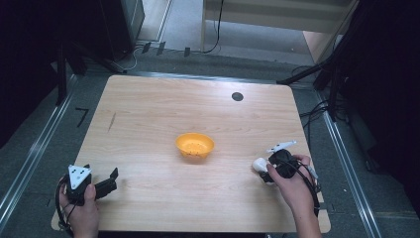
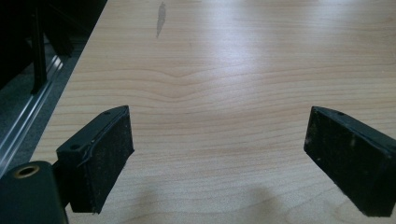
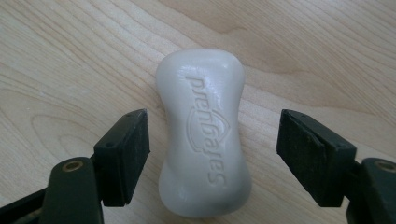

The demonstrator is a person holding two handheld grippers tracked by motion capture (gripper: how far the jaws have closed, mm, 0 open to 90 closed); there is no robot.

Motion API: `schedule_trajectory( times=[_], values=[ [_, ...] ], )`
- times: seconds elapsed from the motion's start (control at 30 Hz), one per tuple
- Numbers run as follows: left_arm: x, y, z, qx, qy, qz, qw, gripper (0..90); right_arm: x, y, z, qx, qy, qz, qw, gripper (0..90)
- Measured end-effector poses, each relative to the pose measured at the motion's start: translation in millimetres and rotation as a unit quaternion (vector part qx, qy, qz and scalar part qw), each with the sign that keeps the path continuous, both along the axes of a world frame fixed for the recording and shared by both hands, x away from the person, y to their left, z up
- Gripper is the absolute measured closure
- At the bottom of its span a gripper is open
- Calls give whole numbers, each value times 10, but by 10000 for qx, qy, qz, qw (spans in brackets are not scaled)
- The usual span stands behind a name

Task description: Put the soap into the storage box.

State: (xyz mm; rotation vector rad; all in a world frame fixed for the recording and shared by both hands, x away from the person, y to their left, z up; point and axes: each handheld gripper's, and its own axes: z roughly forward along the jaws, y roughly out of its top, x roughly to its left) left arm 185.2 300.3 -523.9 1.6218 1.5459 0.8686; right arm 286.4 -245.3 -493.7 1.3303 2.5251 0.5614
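Soap, a white waisted bar (image 3: 204, 135) lying flat on the light wooden desk (image 3: 60, 60) at lower centre between the spread right tool (image 3: 212, 156), looks hard, light and slippery, best pinched across its narrow waist.

I am in a lab or recording room: a wooden table (image 1: 148, 124) stands between dark stands (image 1: 59, 69), floor rails (image 1: 29, 158) and loose cables (image 1: 218, 29)

Light wooden table (image 1: 148, 114) on grey floor (image 1: 29, 163), dark stands, perhaps tripods (image 1: 327, 74), beyond its corners
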Motion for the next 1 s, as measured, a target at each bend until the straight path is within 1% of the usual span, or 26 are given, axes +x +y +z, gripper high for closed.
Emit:
schedule_trajectory(
  times=[0.13,0.2,0.37,0.43,0.5,0.57,0.6,0.67,0.8,0.9,0.93,1.0],
  values=[
    [1,1,0,-5,-1,3,10000,83,15,19,-15,-51,45,2,10000,276],
    [1,1,0,-3,1,1,10000,83,30,36,-32,-81,105,-6,9999,287],
    [1,1,0,-1,3,1,10000,84,49,46,-50,-88,176,-3,9998,307],
    [1,0,0,3,4,3,10000,83,52,57,-60,-76,193,-47,9998,314],
    [1,0,0,3,7,2,10000,83,58,63,-66,-137,247,-46,9996,323],
    [1,0,0,-2,2,1,10000,83,65,71,-84,-152,245,-39,9996,327],
    [1,1,0,-1,3,1,10000,83,69,80,-94,-205,292,-43,9994,330],
    [1,1,0,-4,0,2,10000,83,71,82,-100,-204,297,-43,9993,333],
    [1,2,0,-8,4,3,10000,83,85,82,-126,-228,367,-19,9991,365],
    [1,2,0,-6,8,0,10000,83,97,79,-149,-240,463,-20,9986,398],
    [1,2,0,-7,7,1,10000,83,103,80,-169,-233,513,-22,9984,421],
    [1,3,0,-11,7,-1,10000,83,105,80,-177,-240,539,-6,9983,427]
  ],
)
